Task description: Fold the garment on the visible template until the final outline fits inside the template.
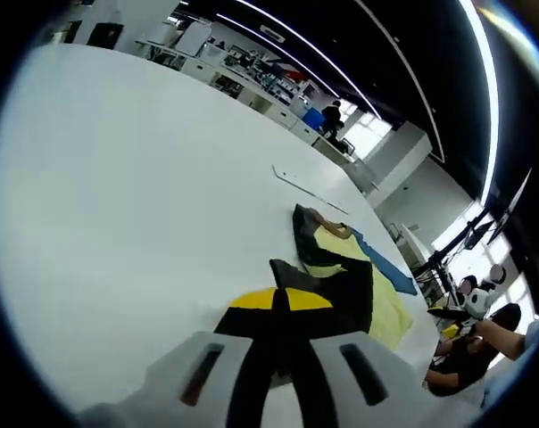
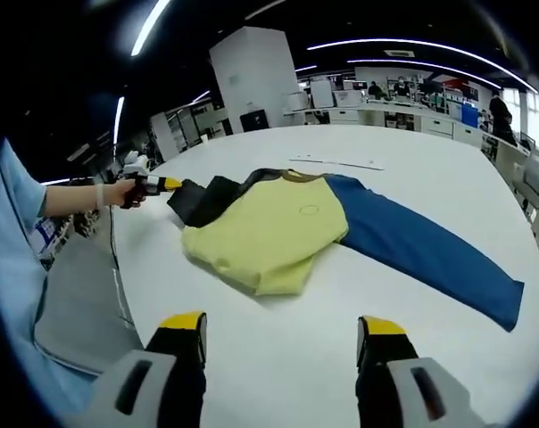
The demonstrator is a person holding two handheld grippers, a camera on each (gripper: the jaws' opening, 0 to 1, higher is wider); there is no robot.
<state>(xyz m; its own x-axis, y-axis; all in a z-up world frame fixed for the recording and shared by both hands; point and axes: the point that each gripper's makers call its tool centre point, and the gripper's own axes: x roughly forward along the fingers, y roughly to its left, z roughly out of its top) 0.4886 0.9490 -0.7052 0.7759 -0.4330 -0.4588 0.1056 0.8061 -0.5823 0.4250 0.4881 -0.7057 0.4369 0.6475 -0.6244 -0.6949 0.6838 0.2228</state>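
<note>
Now my left tongs [image 1: 281,323] pinch the shirt's [image 2: 278,227] dark sleeve [image 2: 203,201] on the desk [image 2: 412,169]; right tongs [image 2: 282,343] spread, near.

Left gripper view low and close at the dark sleeve end of the garment [image 1: 341,276], facing along it across the white surface [image 1: 145,196], right gripper view higher and farther back, facing the garment's front, both sharing garment and surface

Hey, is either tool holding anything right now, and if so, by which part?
The left tool grips the shirt by its black sleeve. The right tool is open and holds nothing.
</note>
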